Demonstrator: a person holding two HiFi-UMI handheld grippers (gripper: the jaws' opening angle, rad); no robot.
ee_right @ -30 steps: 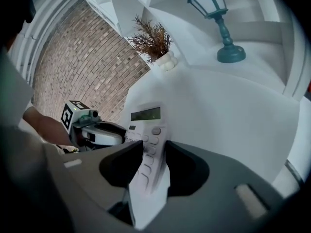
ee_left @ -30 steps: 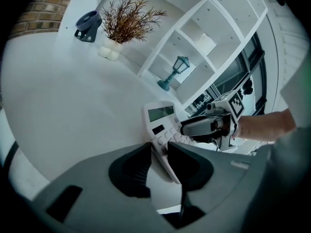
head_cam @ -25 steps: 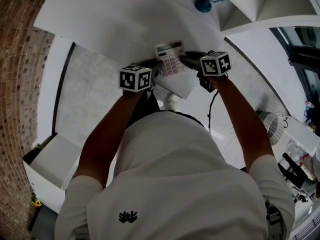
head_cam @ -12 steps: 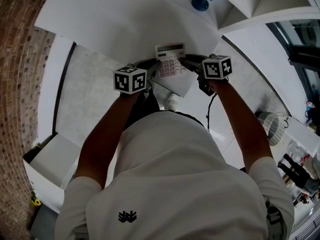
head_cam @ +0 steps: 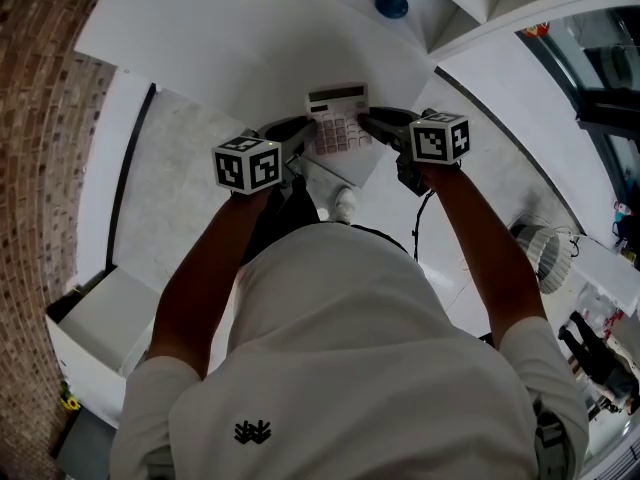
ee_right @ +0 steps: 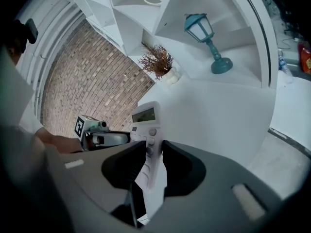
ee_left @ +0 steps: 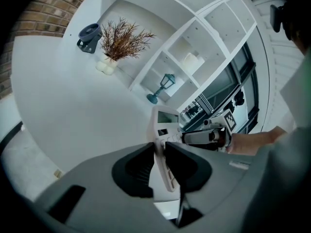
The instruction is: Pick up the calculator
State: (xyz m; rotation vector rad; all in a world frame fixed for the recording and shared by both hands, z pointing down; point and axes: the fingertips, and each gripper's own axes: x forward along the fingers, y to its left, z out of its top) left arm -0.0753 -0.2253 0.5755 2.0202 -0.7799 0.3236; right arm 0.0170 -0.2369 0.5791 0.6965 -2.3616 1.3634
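In the head view both forearms reach forward. The left hand-held gripper (head_cam: 300,128) and the right hand-held gripper (head_cam: 373,120) hold the calculator (head_cam: 338,118) from its two sides, above the white table (head_cam: 200,38). In the left gripper view the jaws are clamped on one edge of the calculator. In the right gripper view the jaws pinch the opposite edge. Both pairs of jaws have just been closing on it. Compared with one second ago, both grippers look nearer to the camera.
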